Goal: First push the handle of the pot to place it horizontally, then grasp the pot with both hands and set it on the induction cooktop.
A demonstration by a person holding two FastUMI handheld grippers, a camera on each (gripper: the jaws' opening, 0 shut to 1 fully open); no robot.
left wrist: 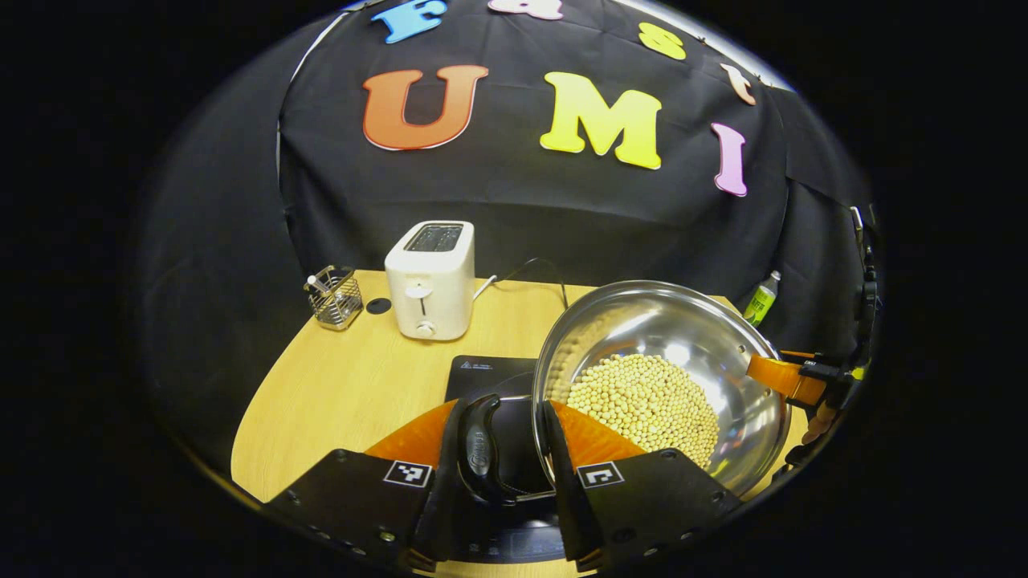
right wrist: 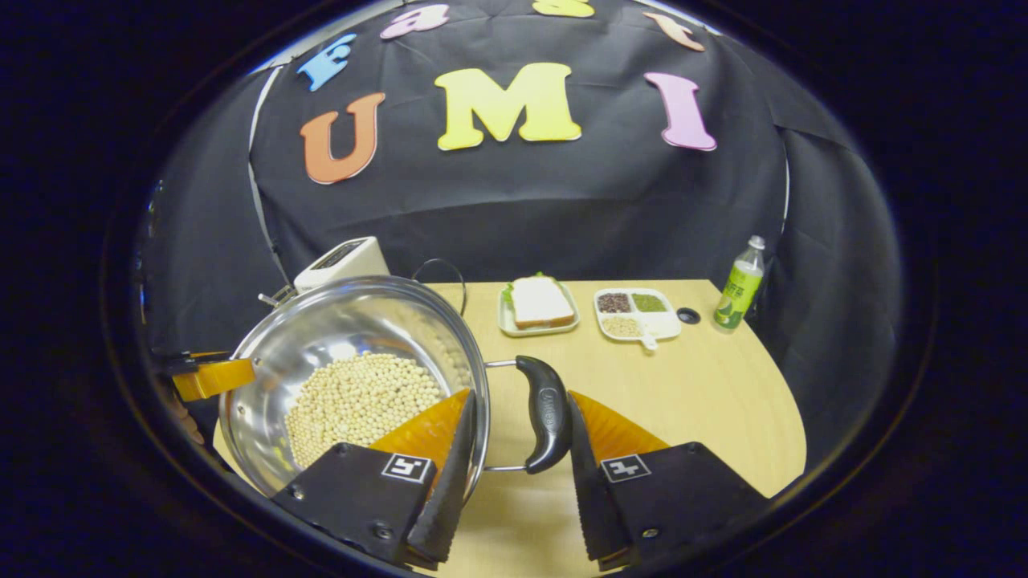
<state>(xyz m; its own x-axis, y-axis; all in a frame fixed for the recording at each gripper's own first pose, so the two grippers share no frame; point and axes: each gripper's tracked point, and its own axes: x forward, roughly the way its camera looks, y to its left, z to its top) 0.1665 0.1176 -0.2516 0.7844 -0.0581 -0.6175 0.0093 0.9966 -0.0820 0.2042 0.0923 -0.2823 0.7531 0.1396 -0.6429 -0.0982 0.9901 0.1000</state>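
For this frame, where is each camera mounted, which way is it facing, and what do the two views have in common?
Left gripper view: rides on the left gripper, facing the back wall; its fingers straddle one pot handle above the induction cooktop, toaster behind.
Right gripper view: rides on the right gripper, also facing the wall; its fingers flank the other pot handle, with sandwich plate and bottle beyond.
Shared: the pot of beans, the toaster, the bottle, and each other's gripper at the far rim.

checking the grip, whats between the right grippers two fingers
In the right gripper view, the pot's side handle stands between the right gripper's fingers, bare table beneath.
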